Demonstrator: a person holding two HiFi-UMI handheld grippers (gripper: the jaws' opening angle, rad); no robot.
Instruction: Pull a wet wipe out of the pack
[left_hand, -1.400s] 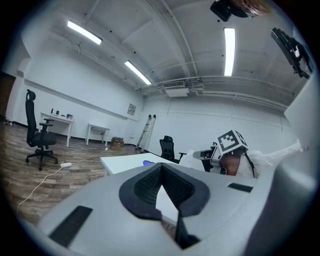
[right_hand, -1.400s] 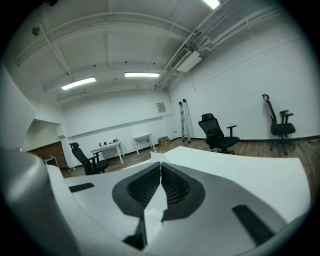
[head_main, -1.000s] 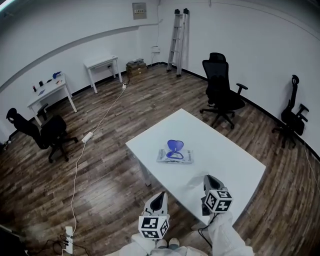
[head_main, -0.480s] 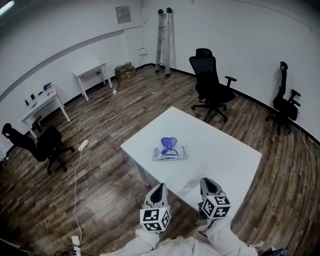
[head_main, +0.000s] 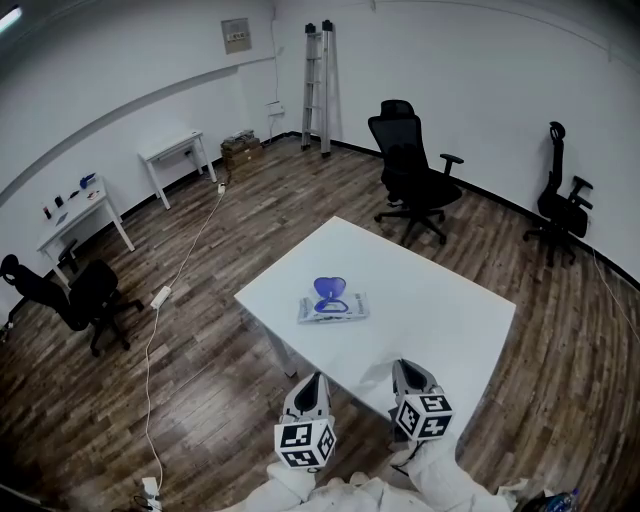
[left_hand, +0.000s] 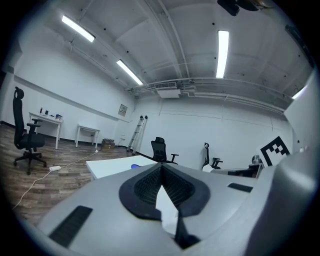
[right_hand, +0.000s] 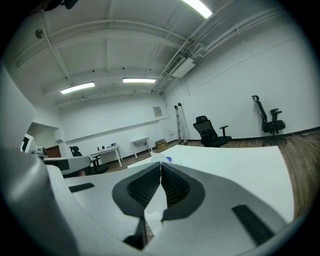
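Note:
The wet wipe pack (head_main: 333, 307) lies flat near the far left part of the white table (head_main: 440, 310), with its blue lid (head_main: 329, 289) flipped up. Both grippers hover at the table's near edge, well short of the pack. My left gripper (head_main: 313, 382) is just off the near corner, over the floor, and its jaws are shut with nothing between them. My right gripper (head_main: 404, 366) is over the near edge, also shut and empty. In the left gripper view the blue lid (left_hand: 136, 166) peeks over the closed jaws. In the right gripper view the pack (right_hand: 165, 159) shows just past the jaw tips.
A black office chair (head_main: 410, 170) stands beyond the table and another (head_main: 558, 195) at the right wall. A ladder (head_main: 318, 85) leans at the back. Two white desks (head_main: 170, 152) and a chair (head_main: 75, 295) are on the left. A cable with a power strip (head_main: 160, 297) runs across the wooden floor.
The head view has swung, so the table and pack sit further left in the picture. My right gripper has shifted a little sideways along the near edge. Both grippers stay shut.

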